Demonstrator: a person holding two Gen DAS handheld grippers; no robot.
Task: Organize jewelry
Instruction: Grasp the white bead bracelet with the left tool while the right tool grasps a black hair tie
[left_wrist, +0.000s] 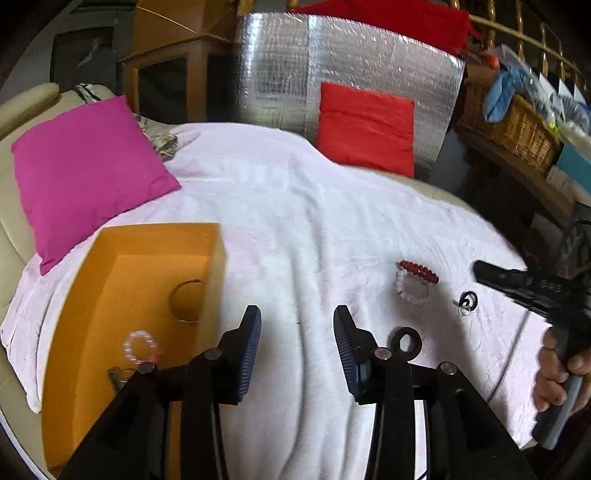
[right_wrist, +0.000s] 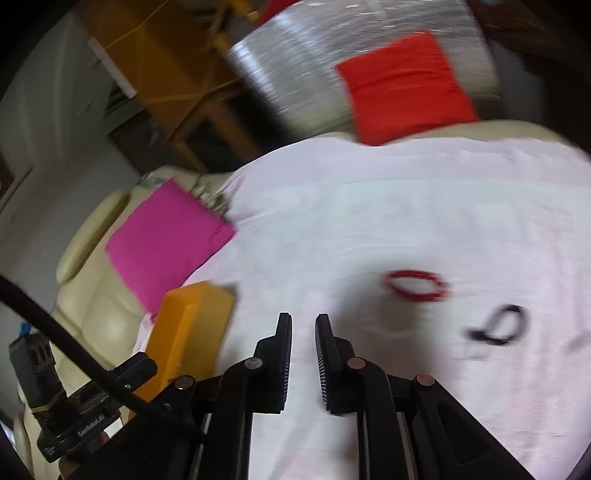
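Note:
An orange box sits at the left of a pale pink blanket. In it lie a gold bangle, a clear bead bracelet and a small dark piece. My left gripper is open and empty, just right of the box. On the blanket to its right lie a red bead bracelet, a white bead bracelet, a black ring and a small black item. My right gripper hovers empty with a narrow gap, left of the blurred red bracelet and black item.
A magenta cushion lies behind the box and a red cushion leans on a silver foil panel. A wicker basket stands on a shelf at the right. The right gripper body and hand show at the right edge.

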